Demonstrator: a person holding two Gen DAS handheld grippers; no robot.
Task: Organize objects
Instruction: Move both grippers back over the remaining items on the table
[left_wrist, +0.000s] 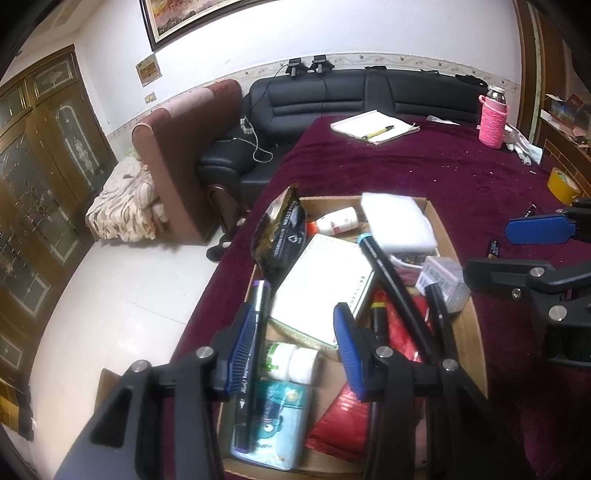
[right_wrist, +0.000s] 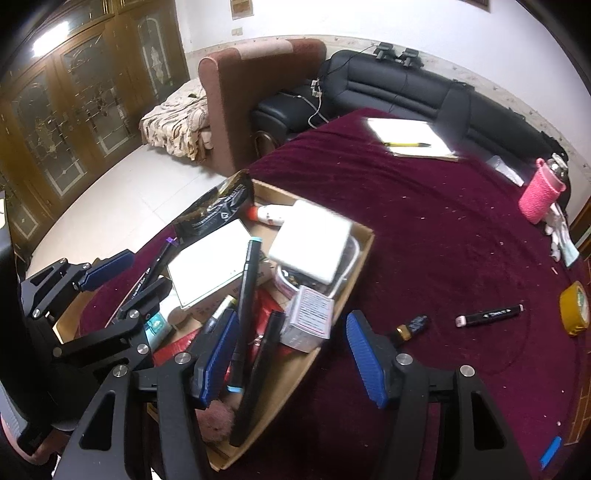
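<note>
We see the cardboard box (right_wrist: 364, 236) near the left edge of the maroon-covered surface (right_wrist: 424, 229), crammed with things: a white flat box (left_wrist: 325, 284), a white pad (left_wrist: 399, 221), a dark snack bag (left_wrist: 280, 229) leaning on the far left wall, a white bottle (left_wrist: 338, 220) with an orange cap, a red packet (left_wrist: 343, 417), a light blue tissue pack (left_wrist: 275, 421), a small clear case (right_wrist: 308, 317) and several black markers, one with a light blue cap (right_wrist: 246, 306) lying across the heap.

Over the near left corner of the box we find the left gripper (left_wrist: 295, 350), its jaws partly open; a purple-capped marker (left_wrist: 255, 354) lies just beside its left pad, but we cannot tell whether they touch. The right gripper (right_wrist: 291, 360) hovers above the box's near right side with jaws wide apart and nothing pressed between them.

Out on the cloth to the right lie a loose black marker (right_wrist: 489, 315), a small dark tube with a gold end (right_wrist: 412, 326) and a roll of yellow tape (right_wrist: 574, 308). Farther back we see a notepad with a pen (right_wrist: 410, 138) and a bottle in a pink knitted sleeve (right_wrist: 541, 192), with a black sofa (left_wrist: 332, 96) beyond.
</note>
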